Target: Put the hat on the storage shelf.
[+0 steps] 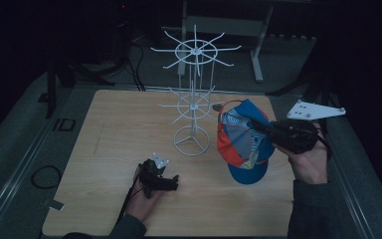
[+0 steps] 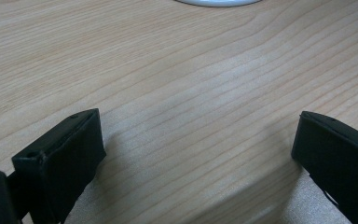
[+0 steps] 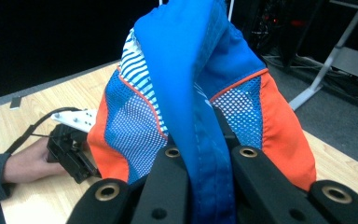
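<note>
We had the cap [image 1: 243,144] clamped in our right gripper [image 1: 258,127], its jaws pinched tight on a fold of blue fabric [image 3: 200,154], so that the cap hung off the table [image 1: 114,129] just right of the white rack [image 1: 194,99]. In the right gripper view the mesh panels and orange side drooped either side of the pinch, and the brim pointed down toward the table in the high view. Our left gripper [image 1: 171,183] lay low on the wood near the front edge, jaws wide apart with nothing between them; its own view looked across bare grain with the rim of the rack's base [image 2: 219,2] at the top. We judged the step to be hanging the cap on one of the rack's prongs [image 1: 214,107], the nearest being those of the lower ring. To do it well, we reckoned the right hand should carry the cap a little higher than that ring and slip an opening of the cap, probably the gap above the back strap, over a prong tip, rather than pushing sideways, since the light rack could turn or tip. The idle left gripper could steady the base. We thought the grip should hold until the cap's weight sat on the prong.
</note>
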Motion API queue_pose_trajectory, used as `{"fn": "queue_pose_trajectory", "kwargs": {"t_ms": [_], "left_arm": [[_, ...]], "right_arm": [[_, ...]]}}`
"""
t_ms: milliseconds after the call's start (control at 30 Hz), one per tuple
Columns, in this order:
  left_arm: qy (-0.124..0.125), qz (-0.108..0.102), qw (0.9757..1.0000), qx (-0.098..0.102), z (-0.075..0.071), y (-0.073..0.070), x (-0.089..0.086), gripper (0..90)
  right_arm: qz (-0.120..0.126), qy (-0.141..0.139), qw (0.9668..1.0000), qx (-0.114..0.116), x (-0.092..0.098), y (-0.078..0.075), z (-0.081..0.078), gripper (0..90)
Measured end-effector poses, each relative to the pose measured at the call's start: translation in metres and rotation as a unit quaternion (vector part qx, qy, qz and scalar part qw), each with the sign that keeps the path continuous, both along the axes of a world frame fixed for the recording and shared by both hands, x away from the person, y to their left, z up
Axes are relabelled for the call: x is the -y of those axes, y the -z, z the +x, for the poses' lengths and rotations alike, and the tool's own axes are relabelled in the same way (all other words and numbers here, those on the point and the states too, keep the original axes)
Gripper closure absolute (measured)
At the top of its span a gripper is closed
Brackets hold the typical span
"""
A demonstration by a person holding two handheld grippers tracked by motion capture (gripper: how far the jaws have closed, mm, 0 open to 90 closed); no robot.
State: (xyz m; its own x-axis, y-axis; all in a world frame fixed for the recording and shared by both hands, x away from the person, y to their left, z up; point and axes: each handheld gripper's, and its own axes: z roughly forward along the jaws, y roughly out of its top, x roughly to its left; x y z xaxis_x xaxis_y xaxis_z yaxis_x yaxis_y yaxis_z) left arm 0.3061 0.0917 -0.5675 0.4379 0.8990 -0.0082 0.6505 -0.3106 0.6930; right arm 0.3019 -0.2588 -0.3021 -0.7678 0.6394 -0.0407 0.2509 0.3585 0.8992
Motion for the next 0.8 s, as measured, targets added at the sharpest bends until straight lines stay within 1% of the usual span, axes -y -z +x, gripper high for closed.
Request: {"fn": "queue_pose_trajectory", "kwargs": {"t_ms": [300,800], "left_arm": [[0.0,0.0,1.0,0.0,0.0,0.0,0.0,2.6],[0.0,0.0,1.0,0.0,0.0,0.0,0.0,2.6]], "right_arm": [[0.011,-0.001,0.9999,0.01,0.001,-0.006,-0.002,88.7],[0.011,-0.007,0.9998,0.016,-0.002,-0.015,-0.002,88.7]]}}
